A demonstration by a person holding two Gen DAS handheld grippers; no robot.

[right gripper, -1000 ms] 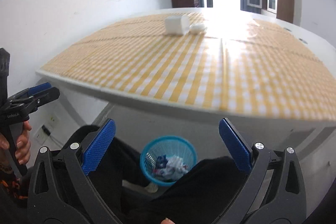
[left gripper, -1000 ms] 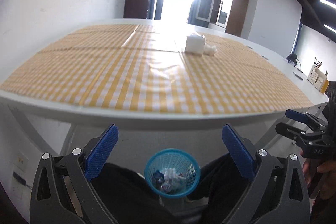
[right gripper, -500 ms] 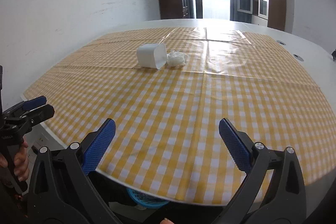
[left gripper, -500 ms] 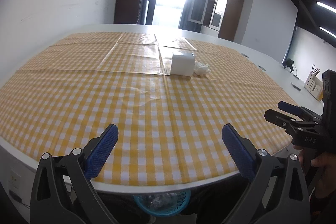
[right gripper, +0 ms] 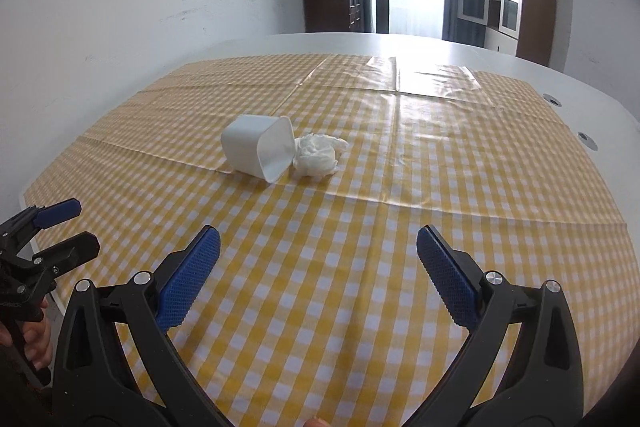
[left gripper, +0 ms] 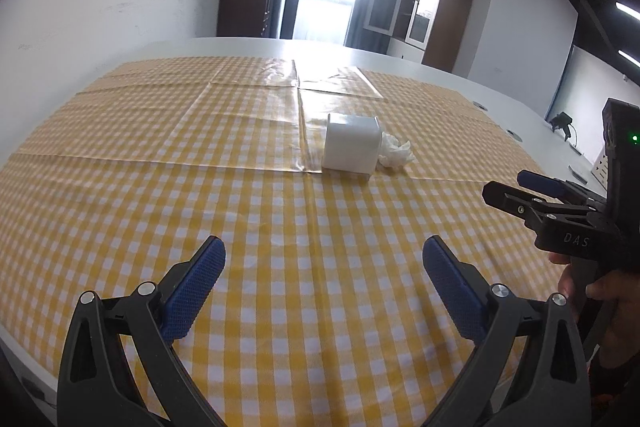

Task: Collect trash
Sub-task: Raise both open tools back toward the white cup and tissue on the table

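In the left wrist view, the left gripper (left gripper: 323, 277) is spread wide and holds nothing. It hangs over the table (left gripper: 248, 187), I think to get ready to grab. Far ahead of it lies a white cup (left gripper: 351, 148) on its side, with a crumpled tissue (left gripper: 396, 155) touching it.

In the right wrist view, the right gripper (right gripper: 318, 269) is spread wide too, touching nothing. The cup (right gripper: 260, 149) and tissue (right gripper: 318, 155) lie ahead, a bit left.
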